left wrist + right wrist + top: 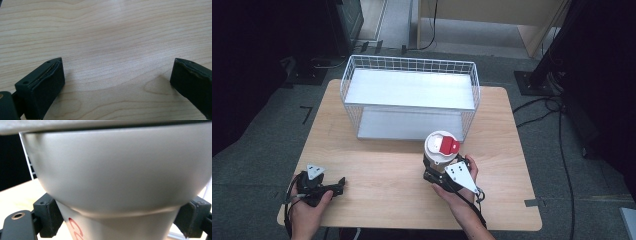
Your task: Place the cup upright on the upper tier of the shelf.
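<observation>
Cup point(441, 150), white with a white lid and red flap, is held upright in the right tool point(435, 172), above the near-right part of the counter point(382, 170). In the right gripper view the cup point(117, 182) is seen from close in: both black jaws are pressed against its narrower lower body, one each side, under the wide lid rim. Red lettering is partly visible low on the cup wall. Whether the cup base touches the counter cannot be told.

Right hand point(459, 192) is wrapped round the tool body, grey three-cornered plate on top.

Left tool point(339, 186) is laid low at the near-left corner of the counter, held by the left hand point(307, 207), well apart from the cup. In the left gripper view its jaws are spread wide, with bare wood grain point(112, 50) between them and nothing gripped.

Farther back, a white wire basket point(409, 97) with two flat shelves is set on the counter's far half, just beyond the cup. Cables point(557, 130) are run across the grey floor at right.
</observation>
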